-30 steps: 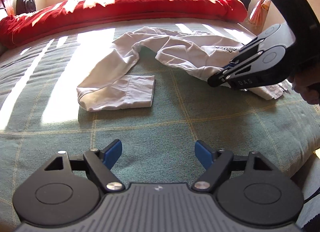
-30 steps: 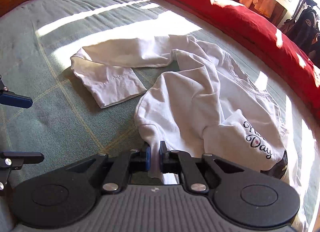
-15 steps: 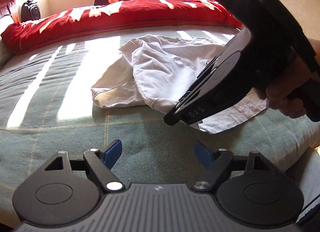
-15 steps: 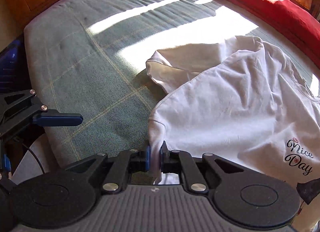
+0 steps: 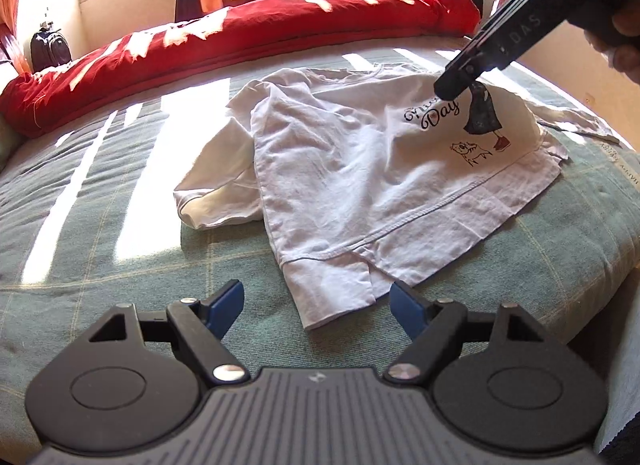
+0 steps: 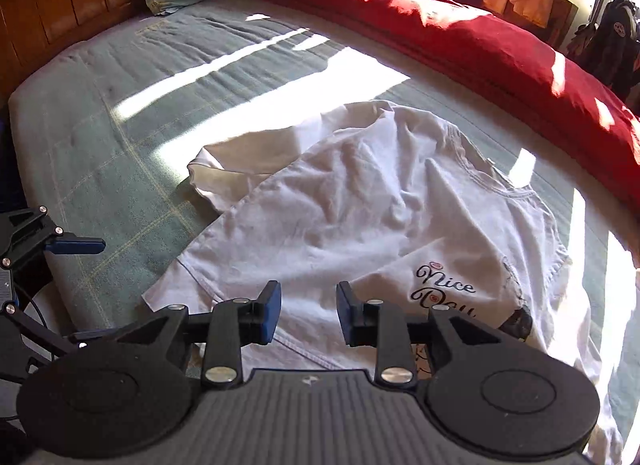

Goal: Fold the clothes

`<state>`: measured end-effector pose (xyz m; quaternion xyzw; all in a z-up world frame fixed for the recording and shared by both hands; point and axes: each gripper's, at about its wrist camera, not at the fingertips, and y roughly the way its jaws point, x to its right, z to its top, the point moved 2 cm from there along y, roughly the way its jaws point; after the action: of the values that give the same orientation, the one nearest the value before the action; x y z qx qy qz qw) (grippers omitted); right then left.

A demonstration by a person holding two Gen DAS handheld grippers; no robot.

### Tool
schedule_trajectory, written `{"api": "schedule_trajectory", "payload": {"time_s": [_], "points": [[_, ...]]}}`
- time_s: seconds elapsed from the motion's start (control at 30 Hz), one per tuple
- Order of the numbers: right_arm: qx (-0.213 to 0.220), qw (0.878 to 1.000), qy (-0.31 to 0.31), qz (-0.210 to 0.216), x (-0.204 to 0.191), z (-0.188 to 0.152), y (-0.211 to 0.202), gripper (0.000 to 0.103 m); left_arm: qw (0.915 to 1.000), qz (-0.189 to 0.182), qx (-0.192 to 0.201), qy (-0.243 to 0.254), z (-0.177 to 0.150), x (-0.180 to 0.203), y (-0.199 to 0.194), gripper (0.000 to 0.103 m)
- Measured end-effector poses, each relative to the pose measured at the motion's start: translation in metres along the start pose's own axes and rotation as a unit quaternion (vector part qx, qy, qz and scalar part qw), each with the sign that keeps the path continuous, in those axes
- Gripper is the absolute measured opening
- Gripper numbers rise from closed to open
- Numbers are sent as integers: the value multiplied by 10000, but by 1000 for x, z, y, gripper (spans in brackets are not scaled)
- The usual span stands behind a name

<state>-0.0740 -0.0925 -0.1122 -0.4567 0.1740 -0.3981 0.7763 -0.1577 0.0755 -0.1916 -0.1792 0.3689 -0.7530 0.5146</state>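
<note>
Right wrist: right gripper [image 6: 307, 311] now parted, shirt [image 6: 360, 225] released, left gripper [image 5: 316, 305] wide, empty.

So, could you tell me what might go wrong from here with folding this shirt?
One sleeve lies tucked under the white T-shirt, so a fold now may trap a lump. The hem corner lies near the bed edge and could slide off. Both the left gripper and right gripper are open, holding nothing.
</note>
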Motion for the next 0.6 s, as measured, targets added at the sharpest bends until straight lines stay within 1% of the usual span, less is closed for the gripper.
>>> {"api": "schedule_trajectory", "payload": {"time_s": [0.07, 0.17, 0.27, 0.33, 0.37, 0.47, 0.6], "points": [[-70, 9993, -62, -362, 26, -18, -16, 38, 9994, 34, 19, 338, 4, 14, 3, 80], [-242, 9966, -173, -774, 56, -45, -32, 39, 9958, 75, 80, 907, 12, 40, 9, 80], [-347, 9951, -163, -907, 73, -83, -39, 42, 9873, 147, 138, 1575, 18, 70, 17, 80], [-342, 9959, -32, -832, 77, -102, -37, 42, 9791, 179, 218, 2013, 19, 90, 24, 80], [-325, 9967, 88, -733, 78, -111, -34, 42, 9725, 210, 265, 2305, 18, 102, 30, 80], [-262, 9977, 421, -471, 81, -133, -27, 42, 9497, 503, 350, 3072, 15, 132, 48, 80], [-152, 9964, 811, -192, 87, -152, -19, 42, 9312, 752, 123, 3565, 10, 153, 73, 80]]}}
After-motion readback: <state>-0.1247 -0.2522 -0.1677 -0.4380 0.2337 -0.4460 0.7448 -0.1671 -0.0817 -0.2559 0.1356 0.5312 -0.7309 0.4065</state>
